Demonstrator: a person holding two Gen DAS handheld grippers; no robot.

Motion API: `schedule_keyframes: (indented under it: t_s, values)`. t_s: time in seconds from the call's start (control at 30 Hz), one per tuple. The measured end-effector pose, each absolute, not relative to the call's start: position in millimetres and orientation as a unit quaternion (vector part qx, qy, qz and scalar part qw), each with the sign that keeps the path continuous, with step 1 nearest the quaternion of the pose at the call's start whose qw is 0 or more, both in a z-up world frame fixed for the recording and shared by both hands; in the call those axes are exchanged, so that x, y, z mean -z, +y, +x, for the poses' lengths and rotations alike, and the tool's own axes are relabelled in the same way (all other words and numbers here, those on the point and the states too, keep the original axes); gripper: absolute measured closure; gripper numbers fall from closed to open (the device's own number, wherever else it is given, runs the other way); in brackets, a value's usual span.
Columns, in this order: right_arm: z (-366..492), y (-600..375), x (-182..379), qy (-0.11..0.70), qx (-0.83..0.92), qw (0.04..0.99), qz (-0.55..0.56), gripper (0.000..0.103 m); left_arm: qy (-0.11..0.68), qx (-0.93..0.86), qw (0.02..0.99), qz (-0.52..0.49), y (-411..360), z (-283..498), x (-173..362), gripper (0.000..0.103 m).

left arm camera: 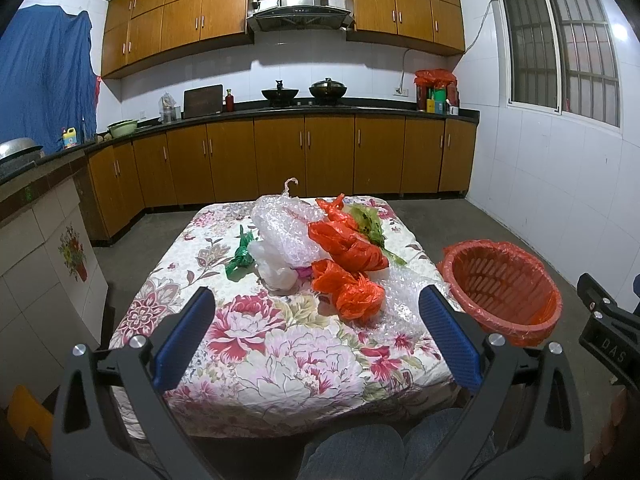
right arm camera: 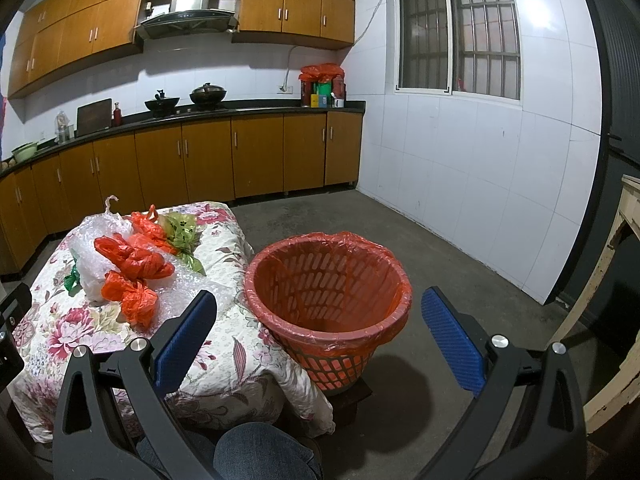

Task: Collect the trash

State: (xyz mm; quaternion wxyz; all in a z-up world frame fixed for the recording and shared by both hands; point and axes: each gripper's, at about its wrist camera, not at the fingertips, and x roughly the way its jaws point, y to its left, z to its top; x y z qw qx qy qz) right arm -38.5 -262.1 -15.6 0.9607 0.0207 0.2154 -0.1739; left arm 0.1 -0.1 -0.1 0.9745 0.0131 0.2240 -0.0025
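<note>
A heap of trash lies on the floral-covered table (left arm camera: 224, 360): orange plastic bags (left arm camera: 348, 280), bubble wrap (left arm camera: 280, 228), a white bag (left arm camera: 272, 268), a dark green bag (left arm camera: 240, 258) and a light green bag (left arm camera: 366, 222). To the table's right stands an orange waste basket (left arm camera: 500, 284) lined with an orange bag and empty inside. My left gripper (left arm camera: 316, 332) hovers open over the table's near half, short of the heap. My right gripper (right arm camera: 320, 336) is open in front of the basket (right arm camera: 328, 292), with the orange bags (right arm camera: 132, 280) to its left.
The table (right arm camera: 224, 364) sits in a kitchen with wooden cabinets (left arm camera: 280, 156) along the back and left walls. Bare concrete floor (right arm camera: 460, 264) lies right of the basket. A pale wooden frame (right arm camera: 612, 292) stands at the far right. A person's knees (left arm camera: 360, 452) are below the grippers.
</note>
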Motion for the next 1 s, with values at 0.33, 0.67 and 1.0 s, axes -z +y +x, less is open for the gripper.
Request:
schedule_keyframes:
  t_s: [0.33,0.67,1.0]
  values:
    - [-38.0,-262.5,16.7,0.216,0.174,0.961,0.021,0.002,0.225,0.002,0.974,0.013,-0.1,0.3,0.1,0.004]
    - [-37.6,-262.8,17.6,0.216,0.174,0.960,0.022,0.002,0.226,0.003,0.974,0.013,-0.1,0.3,0.2,0.004]
    - [-37.9,-264.0,18.0,0.216,0.174,0.960,0.022,0.002,0.227,0.002,0.974,0.012,-0.1,0.3,0.2,0.004]
